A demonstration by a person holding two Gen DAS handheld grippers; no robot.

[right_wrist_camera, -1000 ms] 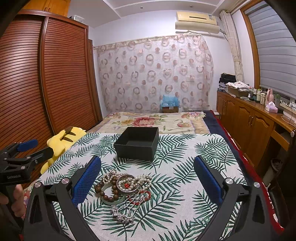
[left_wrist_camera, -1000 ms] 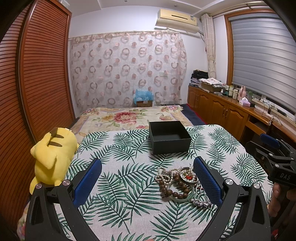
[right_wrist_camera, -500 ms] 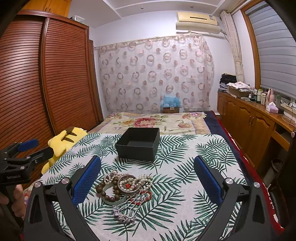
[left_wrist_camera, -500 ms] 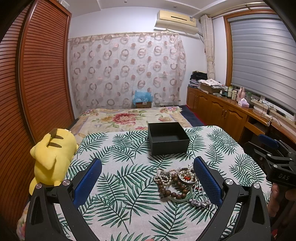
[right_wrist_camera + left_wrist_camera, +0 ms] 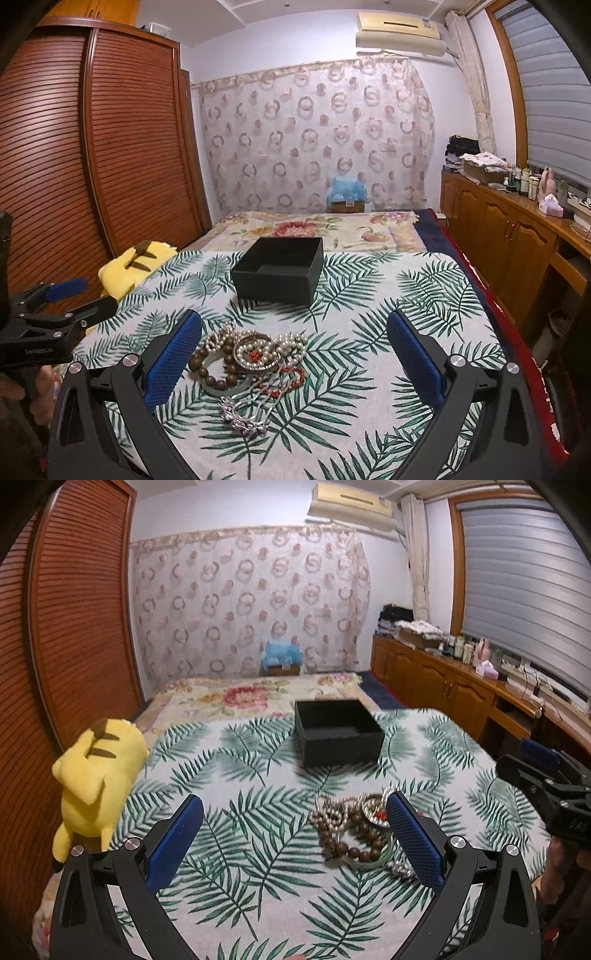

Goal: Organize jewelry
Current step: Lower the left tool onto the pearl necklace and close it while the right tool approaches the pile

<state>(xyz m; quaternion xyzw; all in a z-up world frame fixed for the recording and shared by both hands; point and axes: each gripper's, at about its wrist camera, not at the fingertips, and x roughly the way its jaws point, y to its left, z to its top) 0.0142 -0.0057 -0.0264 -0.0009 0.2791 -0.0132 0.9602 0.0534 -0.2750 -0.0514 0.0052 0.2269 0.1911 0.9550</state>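
Observation:
A tangled heap of jewelry (image 5: pixel 352 829) (image 5: pixel 251 356) lies on the palm-leaf cloth: brown wooden beads, pearl strands, a red string and a silver piece. Behind it stands an open black box (image 5: pixel 338 731) (image 5: pixel 279 269), nothing visible inside. My left gripper (image 5: pixel 295 836) is open above the cloth, its right finger overlapping the heap's right edge. My right gripper (image 5: pixel 295 354) is open too, the heap just inside its left finger. Each gripper shows at the other view's edge, held by a hand.
A yellow plush toy (image 5: pixel 94 775) lies at the cloth's left edge. Wooden slatted wardrobe doors (image 5: pixel 92 155) stand on the left, low wooden cabinets (image 5: pixel 443 686) on the right. A floral bedspread (image 5: pixel 317 225) stretches behind the box.
Both grippers have eased a little toward the jewelry and box; the heap sits slightly larger in both views. Both stay open, nothing taken hold of.

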